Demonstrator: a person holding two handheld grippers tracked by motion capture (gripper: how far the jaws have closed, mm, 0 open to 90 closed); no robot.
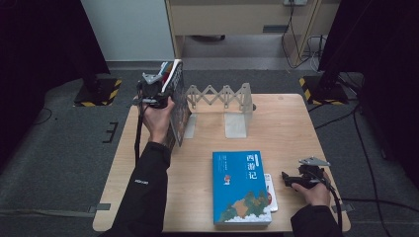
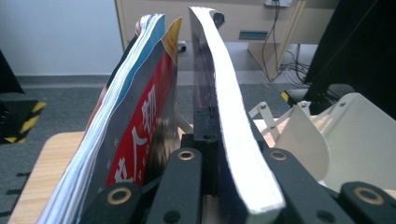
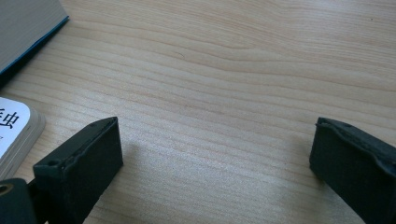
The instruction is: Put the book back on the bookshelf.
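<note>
My left gripper (image 1: pixel 159 95) is raised over the table's back left and shut on a thin dark-covered book (image 2: pixel 229 116), which stands upright with its white page edge toward the camera. A red-covered magazine (image 2: pixel 140 121) leans against the outer side of the left jaw; in the high view both read as one upright bundle (image 1: pixel 179 101). Just to their right stands a white expandable book rack (image 1: pixel 222 98). A blue book (image 1: pixel 242 187) lies flat at the front of the table. My right gripper (image 1: pixel 286 178) rests to the right of it, open, with bare wood between its jaws (image 3: pixel 215 149).
A small white booklet (image 1: pixel 270 193) sticks out from under the blue book's right edge. The rack's white plates (image 2: pixel 336 135) stand to the right of the held book. Dark stands with yellow-black bases flank the wooden table (image 1: pixel 286 123); cables run on the floor.
</note>
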